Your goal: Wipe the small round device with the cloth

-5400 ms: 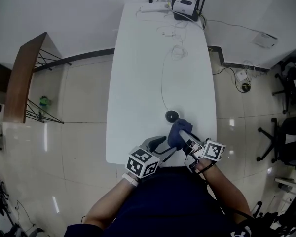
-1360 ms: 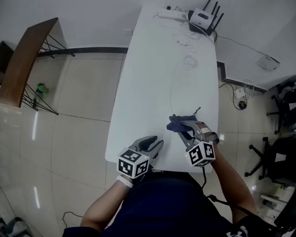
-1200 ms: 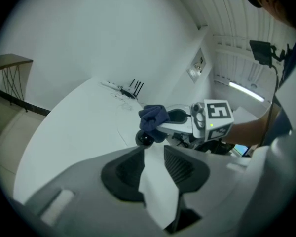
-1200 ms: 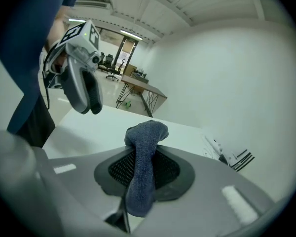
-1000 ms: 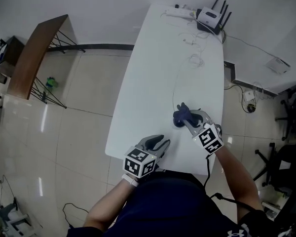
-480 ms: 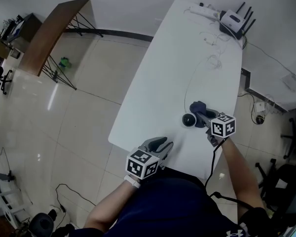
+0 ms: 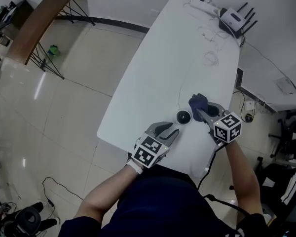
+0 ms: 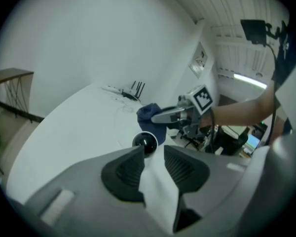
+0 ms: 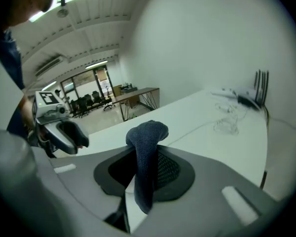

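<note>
Markings: each gripper carries a cube with black-and-white square marker patterns, left cube (image 7: pixel 149 151), right cube (image 7: pixel 228 127); these patterns are the only print legible.
Small round device (image 7: pixel 183 116): dark glossy dome on a pale round base, sitting on the table near its front edge; a thin cable (image 7: pixel 179 90) runs from it up the tabletop.
Cloth (image 9: pixel 145 147): dark blue, knitted or terry-like weave, bunched into a rounded knob above the jaw tips, with a strip hanging down between them.
Right gripper (image 7: pixel 203 110): jaws pinching the cloth; grey moulded body, black pads with a fine grid texture; the cloth knob is just beside the device on its right, contact not clear.
Left gripper (image 8: pixel 153 152): jaws spread with a bare gap between the ribbed black pads; the device lies just past the tips.
Table (image 7: pixel 153 78): smooth matte white top, long with rounded corners.
Far end of the table: white router (image 7: pixel 233 18) with black upright antennas, a white power strip (image 7: pixel 200 4), loose coils of thin white cable (image 7: pixel 209 58).
Floor (image 7: pixel 74 107): glossy pale tiles; a brown wooden side table (image 7: pixel 34 23) on thin black wire legs.
</note>
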The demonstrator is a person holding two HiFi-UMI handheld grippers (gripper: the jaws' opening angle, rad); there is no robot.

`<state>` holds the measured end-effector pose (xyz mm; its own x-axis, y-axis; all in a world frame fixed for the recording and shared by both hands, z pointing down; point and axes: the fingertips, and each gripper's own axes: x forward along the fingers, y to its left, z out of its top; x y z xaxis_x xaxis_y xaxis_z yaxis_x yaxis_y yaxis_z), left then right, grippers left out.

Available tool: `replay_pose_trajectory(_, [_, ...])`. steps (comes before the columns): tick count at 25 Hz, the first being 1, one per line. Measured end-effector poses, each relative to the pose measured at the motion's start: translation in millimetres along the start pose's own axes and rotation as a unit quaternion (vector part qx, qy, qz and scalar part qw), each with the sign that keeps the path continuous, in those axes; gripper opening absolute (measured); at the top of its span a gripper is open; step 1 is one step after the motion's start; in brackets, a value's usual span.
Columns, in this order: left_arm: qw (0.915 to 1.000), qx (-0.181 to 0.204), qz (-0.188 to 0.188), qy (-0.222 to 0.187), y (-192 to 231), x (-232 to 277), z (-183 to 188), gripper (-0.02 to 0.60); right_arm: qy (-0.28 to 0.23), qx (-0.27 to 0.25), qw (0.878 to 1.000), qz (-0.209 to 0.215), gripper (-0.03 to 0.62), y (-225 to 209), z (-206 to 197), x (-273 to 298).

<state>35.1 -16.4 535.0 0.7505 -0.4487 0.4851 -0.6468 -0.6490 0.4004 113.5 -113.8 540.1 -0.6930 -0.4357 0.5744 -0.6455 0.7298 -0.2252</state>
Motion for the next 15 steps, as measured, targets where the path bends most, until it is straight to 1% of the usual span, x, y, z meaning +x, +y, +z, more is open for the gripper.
replay_pose_trajectory(2, [0.9988,0.049,-0.003,-0.003,-1.3,14.0,4.3,0.126,-0.006,-0.090,0.996,0.014,0.075,29.8,22.8,-15.5])
replay_pose_trajectory(3, [0.9979,0.065,-0.005,-0.004,-3.2,19.6,5.5,0.126,-0.001,-0.142,0.989,0.025,0.075,48.1,29.5,-19.6])
replay_pose_trajectory(4, [0.9971,0.076,-0.005,-0.006,-4.8,24.6,5.9,0.126,0.011,-0.198,0.979,0.038,0.075,65.8,31.7,-21.3])
replay_pose_trajectory(5, [0.9965,0.083,-0.003,-0.008,-5.9,29.0,5.8,0.126,0.026,-0.253,0.966,0.049,0.075,81.0,29.9,-21.3])
replay_pose_trajectory(7, [0.9960,0.088,0.004,-0.012,-7.7,37.1,4.8,0.127,0.056,-0.347,0.934,0.071,0.074,101.9,19.8,-18.1])
replay_pose_trajectory(8, [0.9959,0.089,0.006,-0.013,-8.7,40.5,4.2,0.129,0.067,-0.379,0.920,0.079,0.075,106.8,13.6,-15.2])
replay_pose_trajectory(9, [0.9959,0.089,0.007,-0.012,-9.8,43.2,3.6,0.133,0.073,-0.401,0.909,0.084,0.075,108.3,9.0,-11.7])
replay_pose_trajectory(10, [0.9959,0.090,0.007,-0.011,-10.7,44.8,3.1,0.137,0.077,-0.414,0.903,0.087,0.075,107.1,7.3,-7.6])
replay_pose_trajectory(11, [0.9960,0.089,0.007,-0.010,-11.1,45.3,2.6,0.137,0.079,-0.418,0.901,0.087,0.074,103.2,8.6,-2.9])
replay_pose_trajectory(12, [0.9961,0.087,0.008,-0.010,-10.9,45.0,2.5,0.137,0.078,-0.411,0.904,0.086,0.074,96.8,12.0,2.7])
replay_pose_trajectory(13, [0.9963,0.085,0.010,-0.011,-10.3,44.3,2.9,0.137,0.077,-0.395,0.911,0.087,0.074,88.6,15.9,9.2])
replay_pose_trajectory(15, [0.9966,0.080,0.014,-0.014,-9.4,43.0,4.3,0.137,0.082,-0.338,0.931,0.106,0.075,71.4,20.0,23.9])
